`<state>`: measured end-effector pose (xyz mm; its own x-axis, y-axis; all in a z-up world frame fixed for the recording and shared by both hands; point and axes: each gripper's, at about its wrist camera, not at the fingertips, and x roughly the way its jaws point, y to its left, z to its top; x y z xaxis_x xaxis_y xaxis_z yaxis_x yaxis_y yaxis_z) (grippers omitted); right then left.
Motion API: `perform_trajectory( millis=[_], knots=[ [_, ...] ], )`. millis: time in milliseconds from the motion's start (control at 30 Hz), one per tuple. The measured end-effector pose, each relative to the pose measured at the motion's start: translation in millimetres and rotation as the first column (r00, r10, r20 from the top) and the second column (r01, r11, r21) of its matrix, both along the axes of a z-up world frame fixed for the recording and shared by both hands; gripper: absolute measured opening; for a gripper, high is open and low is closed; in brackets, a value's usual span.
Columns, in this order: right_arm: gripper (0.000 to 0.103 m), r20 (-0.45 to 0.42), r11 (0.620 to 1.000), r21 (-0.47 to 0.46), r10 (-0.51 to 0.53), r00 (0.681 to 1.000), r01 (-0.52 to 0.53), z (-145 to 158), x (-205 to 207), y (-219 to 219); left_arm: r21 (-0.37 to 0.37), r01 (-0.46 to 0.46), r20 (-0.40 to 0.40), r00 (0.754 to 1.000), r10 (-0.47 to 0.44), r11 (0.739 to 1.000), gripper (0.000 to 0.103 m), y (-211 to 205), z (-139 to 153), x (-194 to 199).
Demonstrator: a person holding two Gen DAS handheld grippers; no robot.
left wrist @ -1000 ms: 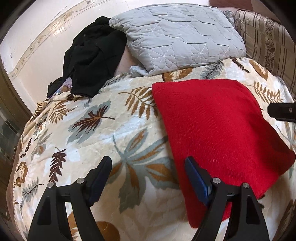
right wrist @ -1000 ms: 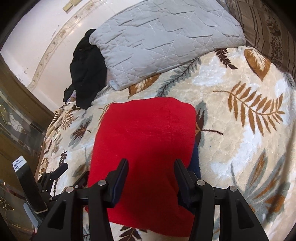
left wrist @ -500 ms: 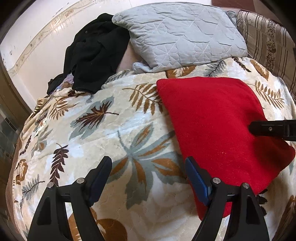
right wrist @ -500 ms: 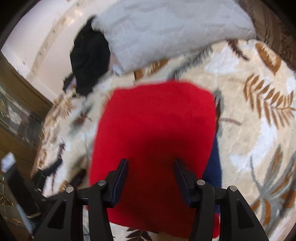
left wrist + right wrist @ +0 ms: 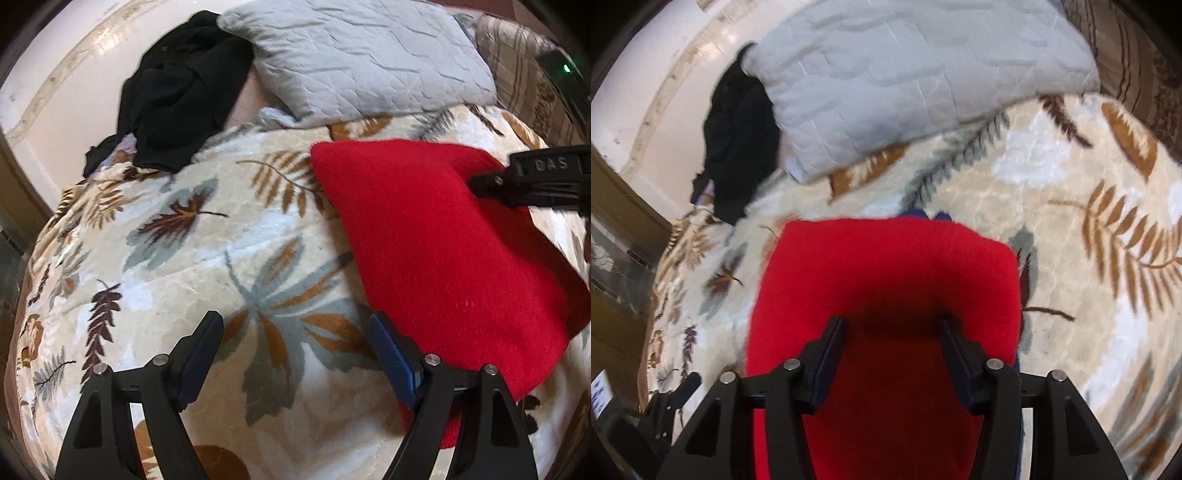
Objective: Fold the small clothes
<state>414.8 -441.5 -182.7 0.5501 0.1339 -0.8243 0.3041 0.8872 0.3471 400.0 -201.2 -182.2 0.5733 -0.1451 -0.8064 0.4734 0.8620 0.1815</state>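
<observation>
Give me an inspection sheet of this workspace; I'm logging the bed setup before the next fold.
Surface: leaf-print blanket covering the bed.
Job's things: red knit garment lying flat, a blue layer peeking out at its far edge.
Clutter: grey quilted pillow; black clothing heap beside it.
Grippers: left tool open over bare blanket at the garment's edge; right tool over the garment, jaws opening, nothing pinched.
Cables: nothing seen.
Surroundings: pale wall; striped cushion past the pillow.

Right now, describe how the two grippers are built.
Both the left gripper and right gripper are black plastic with angular struts, silver rivet pins and dark blue pads lining the jaws. The right one's side shows embossed letters reading DAS.
</observation>
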Motion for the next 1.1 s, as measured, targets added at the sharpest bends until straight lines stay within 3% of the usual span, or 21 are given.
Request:
perform_trajectory(
  millis=[100, 300, 600, 1100],
  knots=[
    [0.062, -0.005, 0.998, -0.053, 0.021, 1.000, -0.021, 1.3, 1.5, 7.5, -0.008, -0.003, 0.002, 1.000, 0.003, 1.000, 0.081, 0.9, 1.3, -0.7],
    [0.062, 0.056, 1.000, 0.018, 0.008, 0.998, -0.009, 18.5, -25.0, -3.5, -0.083, -0.017, 0.041, 0.999, 0.020, 0.996, 0.081, 12.0, 21.6, -4.7],
    [0.063, 0.027, 0.999, 0.040, -0.007, 1.000, 0.006, 21.5, -62.9, -27.8, -0.032, -0.063, 0.024, 0.998, 0.064, 0.997, 0.081, 13.5, 15.5, 2.2],
    [0.066, 0.013, 0.996, 0.084, -0.003, 1.000, 0.001, 8.0, -90.4, -58.7, -0.067, -0.108, -0.011, 0.994, 0.108, 0.992, 0.081, 6.4, 15.1, 15.5]
  ],
)
